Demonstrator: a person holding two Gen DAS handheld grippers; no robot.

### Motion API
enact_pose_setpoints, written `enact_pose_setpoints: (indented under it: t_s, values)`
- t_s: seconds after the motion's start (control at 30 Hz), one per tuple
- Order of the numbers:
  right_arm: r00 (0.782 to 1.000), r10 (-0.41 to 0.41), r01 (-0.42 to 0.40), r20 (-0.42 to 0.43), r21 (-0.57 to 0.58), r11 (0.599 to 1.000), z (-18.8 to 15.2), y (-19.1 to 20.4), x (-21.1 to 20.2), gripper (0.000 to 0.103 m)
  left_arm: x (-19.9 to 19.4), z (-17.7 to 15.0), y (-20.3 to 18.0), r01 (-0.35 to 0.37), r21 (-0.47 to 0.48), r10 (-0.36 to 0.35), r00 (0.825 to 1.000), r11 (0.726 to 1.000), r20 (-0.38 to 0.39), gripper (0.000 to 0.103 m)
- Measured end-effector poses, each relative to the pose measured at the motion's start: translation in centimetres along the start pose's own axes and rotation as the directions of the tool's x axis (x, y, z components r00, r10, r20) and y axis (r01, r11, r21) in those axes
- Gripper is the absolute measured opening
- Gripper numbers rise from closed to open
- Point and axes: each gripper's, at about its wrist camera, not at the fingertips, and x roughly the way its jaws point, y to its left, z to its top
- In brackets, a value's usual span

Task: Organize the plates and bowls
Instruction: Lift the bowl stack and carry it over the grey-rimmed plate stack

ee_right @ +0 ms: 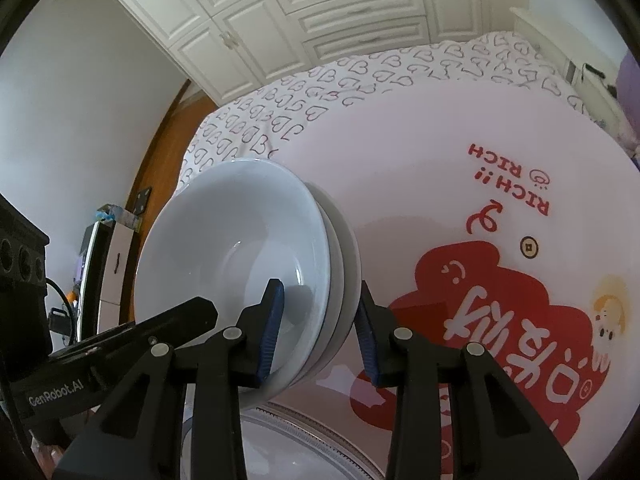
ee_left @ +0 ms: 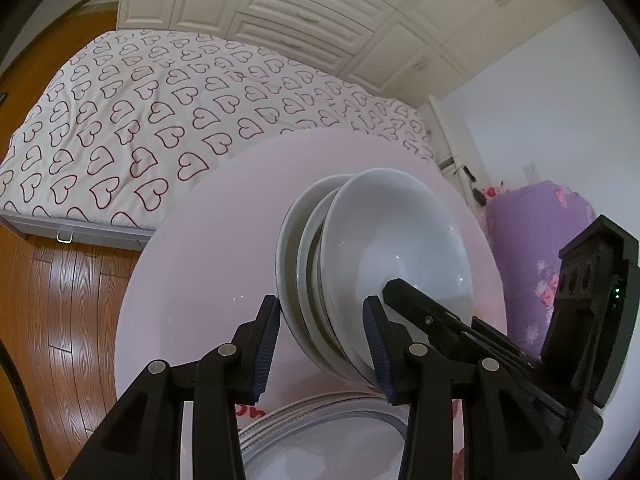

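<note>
A stack of three nested white bowls [ee_left: 384,256] is held up between both grippers, tilted on edge above the round pink table [ee_left: 208,248]. My left gripper [ee_left: 324,344] is shut on the near rim of the stack, one pad outside and one inside the top bowl. My right gripper [ee_right: 320,340] is shut on the opposite rim of the same stack [ee_right: 240,260]. The right gripper's finger shows inside the bowl in the left wrist view [ee_left: 424,312]. Below lies a stack of white plates with patterned rims [ee_left: 320,440], also in the right wrist view [ee_right: 288,444].
The table bears a red cartoon print with "RICH" lettering [ee_right: 508,312]. A bed with a heart-pattern cover [ee_left: 160,112] stands behind the table. A white wardrobe [ee_left: 304,12] is at the back. A purple covered object [ee_left: 536,256] stands right. The wooden floor [ee_left: 52,308] is left.
</note>
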Motion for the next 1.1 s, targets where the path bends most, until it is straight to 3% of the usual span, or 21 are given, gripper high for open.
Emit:
enact_pose_setpoints:
  t_s: [0.53, 1.1]
  values:
    - [0.999, -0.015, 0.017, 0.051, -0.027, 0.999, -1.4, 0.8, -4.4, 0.035, -4.6, -2.8, -1.6, 0.037, 0.026, -0.038, 0.998, 0.999, 0.04, 0.038]
    - [0.995, -0.03, 0.035, 0.099, -0.053, 0.998, -8.0, 2.5, -9.9, 0.036, -12.5, -12.1, -1.5, 0.078, 0.041, -0.081, 0.993, 0.996, 0.081, 0.036]
